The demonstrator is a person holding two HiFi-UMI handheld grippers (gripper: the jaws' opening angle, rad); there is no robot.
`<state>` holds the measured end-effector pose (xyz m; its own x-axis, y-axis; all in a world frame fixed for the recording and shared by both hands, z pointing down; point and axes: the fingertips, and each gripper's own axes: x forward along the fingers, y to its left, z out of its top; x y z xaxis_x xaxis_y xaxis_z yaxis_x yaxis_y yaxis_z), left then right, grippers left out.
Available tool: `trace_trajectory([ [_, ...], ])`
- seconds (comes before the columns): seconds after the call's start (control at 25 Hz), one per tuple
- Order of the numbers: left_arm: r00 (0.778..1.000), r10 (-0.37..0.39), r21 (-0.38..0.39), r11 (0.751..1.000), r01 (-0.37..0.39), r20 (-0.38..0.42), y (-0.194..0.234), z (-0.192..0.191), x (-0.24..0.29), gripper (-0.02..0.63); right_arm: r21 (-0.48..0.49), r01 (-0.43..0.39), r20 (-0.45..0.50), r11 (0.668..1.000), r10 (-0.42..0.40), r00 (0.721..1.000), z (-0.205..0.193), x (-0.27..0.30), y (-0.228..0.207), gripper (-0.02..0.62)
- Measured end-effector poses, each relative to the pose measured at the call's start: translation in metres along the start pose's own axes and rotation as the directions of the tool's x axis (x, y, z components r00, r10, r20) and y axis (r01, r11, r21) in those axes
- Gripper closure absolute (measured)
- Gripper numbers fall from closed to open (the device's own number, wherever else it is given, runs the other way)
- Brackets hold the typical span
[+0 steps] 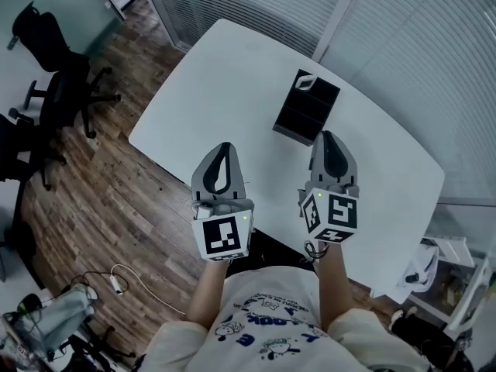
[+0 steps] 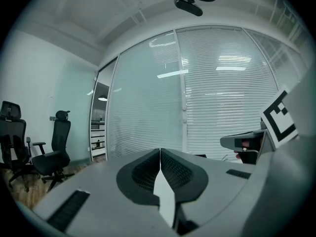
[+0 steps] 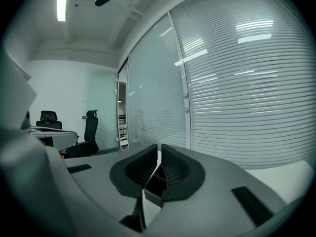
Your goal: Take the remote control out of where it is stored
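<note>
Looking down from the head view, I've got the black organiser (image 1: 308,107) on the white table (image 1: 217,84), its long axis running away from me and slightly right. A small pale piece at its far end looks like the remote control (image 1: 304,82), but it's too small to tell which way it points. The left gripper (image 1: 225,147) and the right gripper (image 1: 327,136) are both closed tip to tip, holding nothing. The right gripper sits just beside the organiser's near end. Only the right gripper view catches a dark corner of it behind the closed jaws. The left gripper view shows bare table there.
</note>
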<state>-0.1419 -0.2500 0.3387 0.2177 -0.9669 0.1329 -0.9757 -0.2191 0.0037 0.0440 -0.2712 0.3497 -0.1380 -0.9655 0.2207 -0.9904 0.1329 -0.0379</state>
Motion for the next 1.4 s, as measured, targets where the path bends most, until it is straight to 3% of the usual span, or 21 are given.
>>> trace_trajectory([
  [0.36, 0.998, -0.049, -0.008, 0.999, 0.049, -0.049, -0.019, -0.019, 0.054, 0.589, -0.041, -0.107, -0.041, 0.993, 0.106, 0.994, -0.006, 0.056, -0.023, 0.560],
  [0.72, 0.994, -0.082, -0.017, 0.997, 0.081, -0.073, -0.042, -0.033, 0.104, 0.589, -0.073, -0.253, -0.116, 0.965, 0.244, 0.963, -0.013, 0.112, -0.047, 0.542],
  [0.8, 0.993, -0.088, -0.006, 0.996, 0.087, -0.085, -0.044, -0.035, 0.110, 0.589, -0.113, -0.312, -0.153, 0.944, 0.293, 0.944, -0.014, 0.124, -0.045, 0.393],
  [1.0, 0.993, -0.096, -0.024, 0.995, 0.094, -0.069, -0.051, -0.033, 0.128, 0.589, -0.220, -0.410, -0.223, 0.885, 0.364, 0.904, -0.021, 0.148, -0.043, 0.393],
  [1.2, 0.992, -0.097, -0.025, 0.995, 0.095, -0.085, -0.053, -0.041, 0.141, 0.589, -0.296, -0.476, -0.318, 0.828, 0.384, 0.867, -0.036, 0.171, -0.052, 0.391],
  [1.4, 0.990, -0.091, -0.037, 0.995, 0.088, -0.110, -0.052, -0.055, 0.151, 0.589, -0.341, -0.607, -0.411, 0.718, 0.468, 0.783, -0.051, 0.181, -0.041, 0.391],
])
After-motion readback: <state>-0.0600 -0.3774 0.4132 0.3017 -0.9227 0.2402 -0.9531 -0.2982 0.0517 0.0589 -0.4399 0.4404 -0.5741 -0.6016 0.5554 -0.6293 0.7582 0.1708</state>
